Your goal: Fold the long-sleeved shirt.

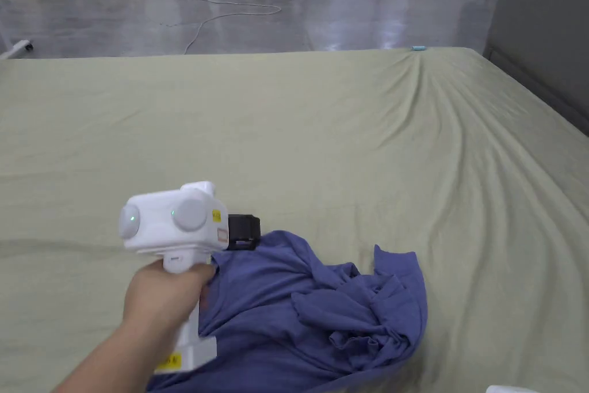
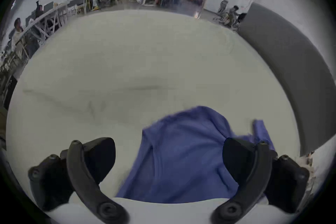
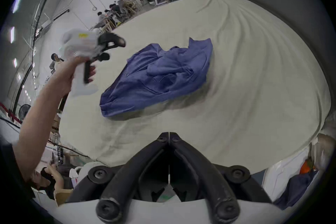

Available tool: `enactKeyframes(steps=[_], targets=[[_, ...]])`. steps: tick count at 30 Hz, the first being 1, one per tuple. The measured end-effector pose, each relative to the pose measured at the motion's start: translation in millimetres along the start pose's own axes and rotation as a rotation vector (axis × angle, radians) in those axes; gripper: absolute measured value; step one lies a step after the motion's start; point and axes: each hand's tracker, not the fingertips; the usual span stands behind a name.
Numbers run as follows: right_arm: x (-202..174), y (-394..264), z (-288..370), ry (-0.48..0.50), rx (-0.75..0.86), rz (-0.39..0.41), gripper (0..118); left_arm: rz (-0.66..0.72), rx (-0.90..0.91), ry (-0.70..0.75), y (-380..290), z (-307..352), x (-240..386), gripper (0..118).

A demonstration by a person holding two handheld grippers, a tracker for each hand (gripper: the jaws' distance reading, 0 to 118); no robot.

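Left tongs (image 2: 169,160) hovered spread over the crumpled shirt (image 1: 322,308) at lower centre; right tongs (image 3: 169,137) were clenched empty. Best to pinch one single edge layer.

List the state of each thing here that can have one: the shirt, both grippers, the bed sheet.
blue shirt: crumpled in a heap, unfolded, lying on the sheet.
left gripper: open, jaws wide apart above the shirt, gripping nothing.
right gripper: shut, empty, held back from the shirt.
bed sheet: spread out, wrinkled toward the right.
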Motion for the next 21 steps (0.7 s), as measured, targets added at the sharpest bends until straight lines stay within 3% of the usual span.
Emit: enactKeyframes(steps=[2,3,4,5,6,7,8,9,10,12,13,15,16,19,20,21], targets=[[5,0,-6,-0.024,-0.02,0.001,0,-0.04,-0.076,0.043,7,-44,0,114],[7,1,-9,-0.038,-0.03,0.003,0,-0.069,-0.125,0.066,5,-63,1,101],[8,3,-11,-0.051,-0.036,0.005,0,-0.084,-0.176,0.064,1,-78,3,79],[13,6,-12,-0.063,-0.041,0.009,0,-0.116,-0.27,0.048,-3,-91,5,74],[15,11,-15,-0.075,-0.045,0.013,0,-0.194,-0.208,0.137,-9,-79,6,72],[16,17,-17,-0.087,-0.049,0.019,0,-0.203,-0.139,0.11,-8,-71,13,62],[17,27,-19,-0.094,-0.05,0.026,0,-0.211,-0.155,0.105,-9,-68,16,46],[21,36,-21,-0.094,-0.045,0.033,5,-0.251,-0.15,0.118,-9,-62,18,7],[22,48,-23,-0.097,-0.034,0.04,32,-0.277,-0.139,0.114,-19,-45,26,0],[24,78,-35,-0.103,-0.014,0.052,118,-0.194,-0.158,0.018,-23,-28,20,0],[26,90,-44,-0.131,-0.024,0.048,116,-0.159,-0.165,0.003,-24,-21,17,0],[29,117,-59,-0.278,0.006,0.075,116,-0.153,-0.136,0.002,-6,-21,3,0],[26,129,-72,-0.259,0.01,0.084,116,-0.15,-0.131,0.004,-4,-17,1,0],[29,144,-112,-0.334,-0.086,0.114,116,-0.159,-0.116,0.004,-2,-10,0,0],[28,145,-123,-0.331,-0.089,0.118,111,-0.169,-0.113,0.006,-1,-8,0,0],[29,145,-131,-0.332,-0.088,0.136,91,-0.175,-0.112,0.007,0,-8,-1,0]])
